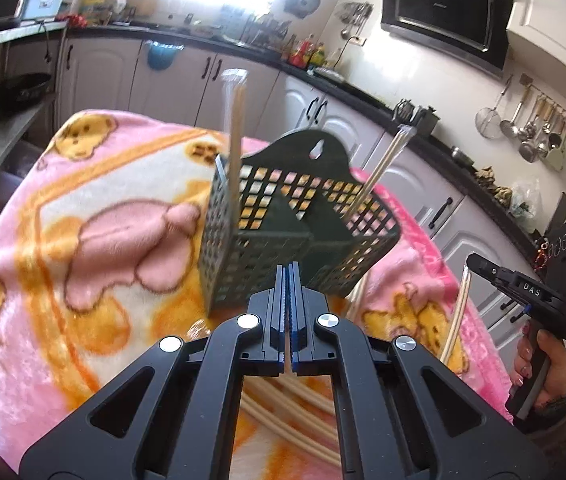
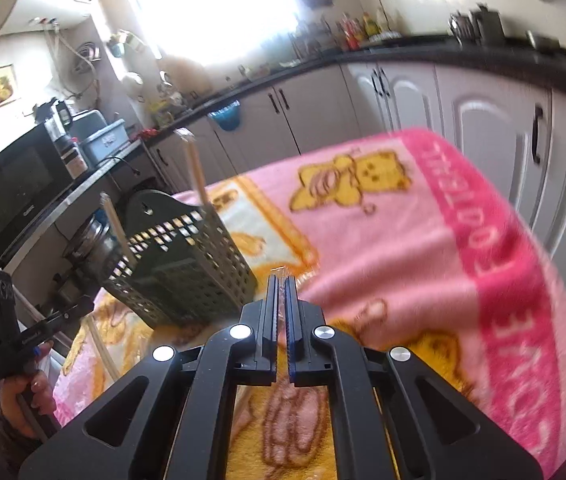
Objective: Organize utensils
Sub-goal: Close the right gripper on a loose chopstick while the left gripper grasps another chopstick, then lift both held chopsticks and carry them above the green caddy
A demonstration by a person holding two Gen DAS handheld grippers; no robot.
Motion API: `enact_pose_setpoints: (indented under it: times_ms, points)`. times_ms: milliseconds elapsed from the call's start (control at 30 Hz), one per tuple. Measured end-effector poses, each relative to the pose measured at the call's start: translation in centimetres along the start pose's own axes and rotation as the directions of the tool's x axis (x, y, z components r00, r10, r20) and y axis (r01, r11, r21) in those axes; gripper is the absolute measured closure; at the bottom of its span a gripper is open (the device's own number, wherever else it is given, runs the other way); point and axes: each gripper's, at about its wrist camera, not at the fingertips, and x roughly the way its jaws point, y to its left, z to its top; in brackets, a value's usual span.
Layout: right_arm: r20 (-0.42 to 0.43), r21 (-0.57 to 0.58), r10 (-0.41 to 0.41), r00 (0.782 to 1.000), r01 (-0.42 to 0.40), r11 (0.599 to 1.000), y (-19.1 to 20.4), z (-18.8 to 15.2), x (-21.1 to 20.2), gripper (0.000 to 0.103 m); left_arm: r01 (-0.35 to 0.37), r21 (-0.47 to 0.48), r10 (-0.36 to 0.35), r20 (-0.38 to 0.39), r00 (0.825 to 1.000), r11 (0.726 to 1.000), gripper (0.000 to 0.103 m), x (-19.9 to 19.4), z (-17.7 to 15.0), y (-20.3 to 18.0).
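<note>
A dark green perforated utensil basket stands on the pink blanket-covered table; it also shows in the right wrist view. Two wrapped chopstick pairs stand in it, one at the left and one at the right. My left gripper is shut and empty just in front of the basket. More wrapped chopsticks lie on the blanket under it. My right gripper is shut on a wrapped chopstick pair, held to the right of the basket.
Kitchen cabinets and a dark counter run behind and right of the table. Utensils hang on the wall. A microwave and metal pots sit left of the basket in the right wrist view.
</note>
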Motion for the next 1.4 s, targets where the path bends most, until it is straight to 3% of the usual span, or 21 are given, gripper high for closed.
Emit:
enact_pose_setpoints:
  times_ms: [200, 600, 1000, 1400]
  points:
    - [0.055, -0.047, 0.053, 0.997, -0.050, 0.998, 2.1, 1.1, -2.1, 0.100, 0.050, 0.033, -0.052, 0.037, 0.998, 0.998, 0.103, -0.8, 2.0, -1.9]
    - [0.135, -0.144, 0.093, 0.986, -0.074, 0.987, 6.2, 2.1, -5.2, 0.100, 0.139, 0.113, -0.149, 0.087, 0.985, 0.984, 0.103, -2.3, 4.6, -5.8]
    - [0.188, -0.206, 0.150, 0.971, -0.110, 0.972, 9.2, 3.6, -6.8, 0.102, 0.168, 0.173, -0.194, 0.145, 0.970, 0.971, 0.103, -4.0, 6.8, -8.0]
    - [0.229, -0.277, 0.221, 0.948, -0.154, 0.948, 12.4, 6.0, -7.9, 0.102, 0.189, 0.232, -0.242, 0.225, 0.944, 0.954, 0.103, -6.2, 9.9, -10.3]
